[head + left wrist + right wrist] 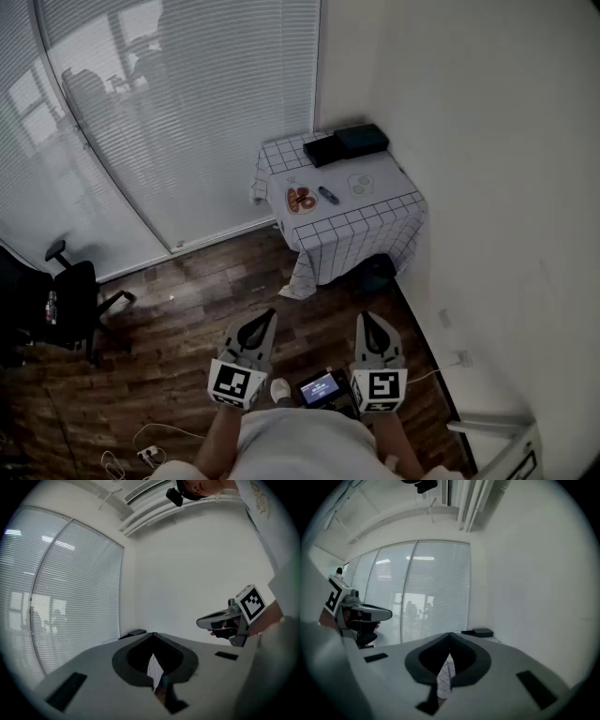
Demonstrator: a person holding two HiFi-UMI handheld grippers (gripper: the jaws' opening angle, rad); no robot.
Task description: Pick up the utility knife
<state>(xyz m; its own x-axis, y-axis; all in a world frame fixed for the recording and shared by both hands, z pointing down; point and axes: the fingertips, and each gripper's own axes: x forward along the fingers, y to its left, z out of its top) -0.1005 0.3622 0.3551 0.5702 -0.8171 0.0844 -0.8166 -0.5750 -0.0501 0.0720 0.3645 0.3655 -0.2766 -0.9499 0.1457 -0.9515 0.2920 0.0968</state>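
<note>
We find no word, number or brand that we can read. The left cube (234, 382) on the left hand-held gripper (265, 321) and the right cube (380, 385) on the right hand-held gripper (367, 322) carry only black-and-white square patterns, not letters. The small lit screen (321, 386) between them shows marks too small for us to make out. In the left gripper view, the print (258, 502) on the person's shirt (281, 550) is too blurred to read.

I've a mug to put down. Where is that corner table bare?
Bare: the table near its front right edge, past the round dish, and the left rear corner beside the black boxes. Crowded: the middle row of plate, utility knife and dish.
</note>
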